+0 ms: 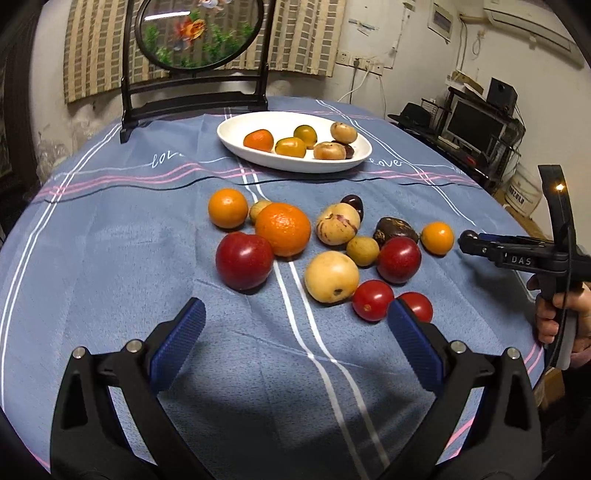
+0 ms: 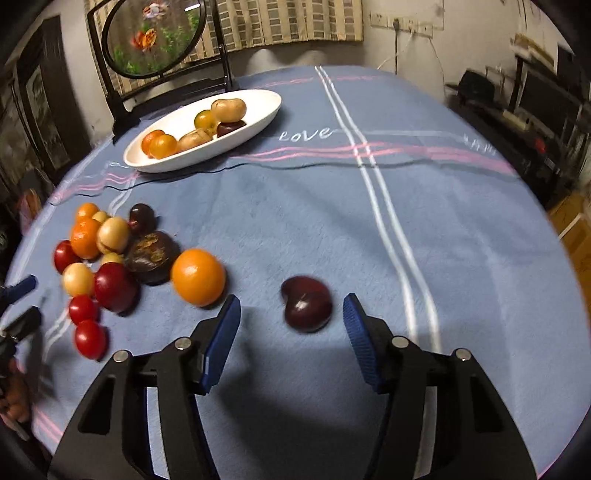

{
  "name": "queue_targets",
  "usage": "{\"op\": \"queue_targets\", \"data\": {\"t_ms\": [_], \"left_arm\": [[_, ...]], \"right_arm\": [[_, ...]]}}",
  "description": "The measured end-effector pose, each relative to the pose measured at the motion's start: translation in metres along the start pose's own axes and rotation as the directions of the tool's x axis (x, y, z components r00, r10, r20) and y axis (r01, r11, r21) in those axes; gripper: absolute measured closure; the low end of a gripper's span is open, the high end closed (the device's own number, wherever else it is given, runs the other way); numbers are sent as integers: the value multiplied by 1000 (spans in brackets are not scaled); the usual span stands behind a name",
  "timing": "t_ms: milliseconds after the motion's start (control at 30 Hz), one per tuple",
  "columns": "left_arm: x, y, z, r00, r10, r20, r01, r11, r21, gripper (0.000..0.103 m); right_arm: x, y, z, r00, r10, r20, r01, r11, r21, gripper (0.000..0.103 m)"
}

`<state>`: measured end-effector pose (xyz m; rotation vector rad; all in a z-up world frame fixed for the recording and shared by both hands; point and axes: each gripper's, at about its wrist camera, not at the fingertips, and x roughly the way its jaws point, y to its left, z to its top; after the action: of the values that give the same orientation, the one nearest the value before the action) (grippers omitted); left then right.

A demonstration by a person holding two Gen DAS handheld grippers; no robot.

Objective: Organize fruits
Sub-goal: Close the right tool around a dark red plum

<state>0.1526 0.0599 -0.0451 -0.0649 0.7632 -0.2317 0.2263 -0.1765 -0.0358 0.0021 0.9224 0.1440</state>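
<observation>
A dark purple plum [image 2: 306, 304] lies alone on the blue tablecloth, between the fingertips of my right gripper [image 2: 291, 300]. The pads stand apart from it on both sides, so that gripper is open. To its left sits a small orange [image 2: 198, 277] at the edge of a pile of several fruits. My left gripper [image 1: 295, 308] is open and empty, low over the cloth just short of a yellow fruit [image 1: 331, 276] and two cherry tomatoes [image 1: 372, 300]. A large orange [image 1: 282, 229] and a red plum [image 1: 243, 260] sit further left. The white oval plate [image 1: 295, 164] at the back holds several fruits.
A black stand with a round painted panel [image 1: 195, 33] rises behind the plate. The round table's edge curves close on the right, with shelves and a monitor [image 1: 472, 125] beyond. A hand [image 1: 557, 314] holds the right gripper's handle at the right edge.
</observation>
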Motion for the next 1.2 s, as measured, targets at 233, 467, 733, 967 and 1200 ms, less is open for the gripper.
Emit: {"op": "queue_targets", "data": {"t_ms": [233, 467, 733, 967, 1200], "left_arm": [[3, 10, 2, 1000, -29, -9, 28, 998, -64, 2], [8, 17, 3, 999, -46, -28, 42, 993, -109, 3], [22, 42, 19, 996, -63, -57, 53, 986, -157, 19], [34, 35, 36, 997, 33, -74, -34, 999, -12, 38], [44, 24, 39, 992, 74, -104, -63, 992, 109, 47]], "right_arm": [[9, -1, 3, 999, -24, -44, 22, 999, -42, 62], [-1, -10, 2, 1000, 20, 8, -20, 999, 40, 74], [-18, -9, -15, 974, 203, 103, -217, 966, 142, 74], [-22, 0, -20, 969, 217, 116, -229, 967, 109, 74], [-24, -2, -21, 968, 216, 126, -230, 967, 112, 74]]}}
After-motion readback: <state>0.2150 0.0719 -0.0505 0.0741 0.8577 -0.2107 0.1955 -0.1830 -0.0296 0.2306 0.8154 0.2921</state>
